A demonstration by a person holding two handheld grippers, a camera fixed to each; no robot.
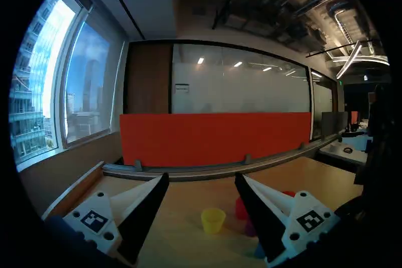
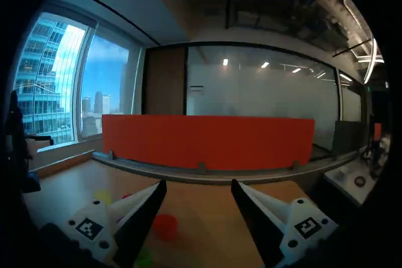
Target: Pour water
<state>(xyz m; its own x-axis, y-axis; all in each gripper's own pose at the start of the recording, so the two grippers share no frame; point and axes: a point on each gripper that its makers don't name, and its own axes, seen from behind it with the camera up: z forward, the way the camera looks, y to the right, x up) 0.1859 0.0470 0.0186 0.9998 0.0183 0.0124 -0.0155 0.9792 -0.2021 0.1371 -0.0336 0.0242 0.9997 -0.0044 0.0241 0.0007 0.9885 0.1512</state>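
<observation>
Yellow cup is standing on the desk ahead of the left gripper, which, like the right gripper, is gaping empty, so I am advising a square, slow approach.

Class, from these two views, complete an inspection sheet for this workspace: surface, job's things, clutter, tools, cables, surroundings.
Surface: wooden desk, light wood.
Job's things: yellow cup upright, mouth open; red cup beside it; contents cannot be told.
Clutter: purple object, partly hidden by a finger.
Grippers: left tool open, holding nothing; right tool open, holding nothing; both above the desk.
Cables: nothing seen.
Surroundings: orange divider along the desk's far edge; glass wall behind; window with towers outside.
</observation>
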